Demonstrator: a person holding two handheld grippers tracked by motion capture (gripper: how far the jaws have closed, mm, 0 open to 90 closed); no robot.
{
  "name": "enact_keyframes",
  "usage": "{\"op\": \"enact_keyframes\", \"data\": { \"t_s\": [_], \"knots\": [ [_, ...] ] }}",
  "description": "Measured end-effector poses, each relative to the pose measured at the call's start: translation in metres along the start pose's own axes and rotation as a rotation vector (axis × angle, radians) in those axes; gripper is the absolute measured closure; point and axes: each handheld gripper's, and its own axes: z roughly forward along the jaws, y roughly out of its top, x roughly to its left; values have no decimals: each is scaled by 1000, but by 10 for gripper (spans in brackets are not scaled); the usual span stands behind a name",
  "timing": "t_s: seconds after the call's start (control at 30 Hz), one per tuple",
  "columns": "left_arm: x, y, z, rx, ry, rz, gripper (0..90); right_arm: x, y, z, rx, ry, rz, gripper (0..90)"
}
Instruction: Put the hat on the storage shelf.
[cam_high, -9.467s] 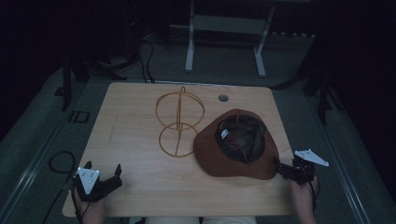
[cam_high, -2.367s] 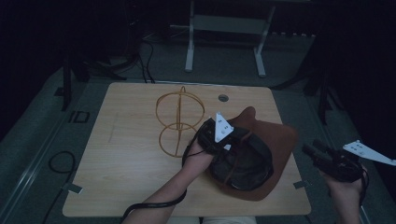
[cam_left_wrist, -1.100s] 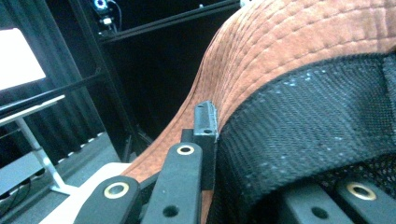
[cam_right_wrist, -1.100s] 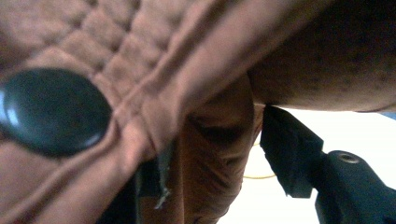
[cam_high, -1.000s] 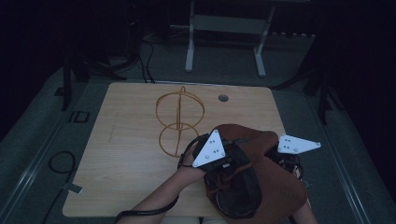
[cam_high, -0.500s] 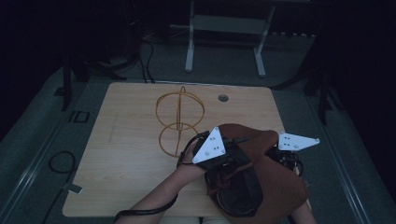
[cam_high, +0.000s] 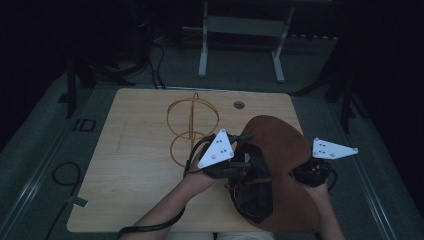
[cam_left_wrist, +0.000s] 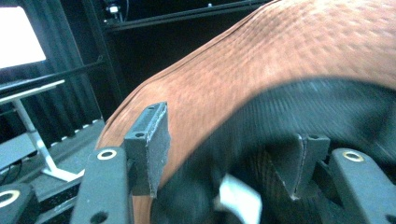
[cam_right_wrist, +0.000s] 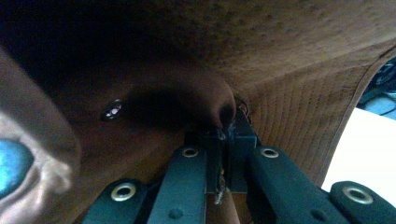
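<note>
A brown felt hat (cam_high: 280, 150) with a dark lining hangs tilted over the table's right front, its opening turned toward my left hand. My left gripper (cam_high: 245, 162) reaches into that opening. In the left gripper view its jaws (cam_left_wrist: 226, 149) stand apart and have just been opening; the hat's edge (cam_left_wrist: 289, 51) runs between them and the pads do not press on it. My right gripper (cam_high: 305, 172) holds the hat from the right. In the right gripper view its pads (cam_right_wrist: 225, 140) are shut on a fold of the brown felt (cam_right_wrist: 289, 46).
A golden wire stand (cam_high: 192, 125) made of two hoops stands on the wooden table (cam_high: 135, 150), just left of my left hand. A round cable hole (cam_high: 239, 105) sits near the far edge. A white desk frame (cam_high: 240, 25) stands behind on the dark floor.
The hat, once flat on the table, is now held up between both grippers. Over the last second its far edge has tipped up a little; both hands stayed nearly still.
</note>
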Motion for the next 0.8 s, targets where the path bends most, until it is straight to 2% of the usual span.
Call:
{"op": "enact_keyframes", "data": {
  "t_s": [0.27,0.4,0.43,0.6,0.8],
  "knots": [
    [4,-14,-20,56,39,-28,346,-13,9,-13,-38,-88,3,869],
    [6,-26,-31,88,64,-44,231,-21,14,-14,-49,-123,6,870],
    [6,-29,-33,95,75,-44,187,-24,15,-13,-53,-129,8,869],
    [7,-47,-47,132,118,-45,89,-35,21,-9,-59,-159,19,869],
    [9,-66,-68,148,163,-62,27,-47,32,0,-67,-182,25,869]
  ]
}}
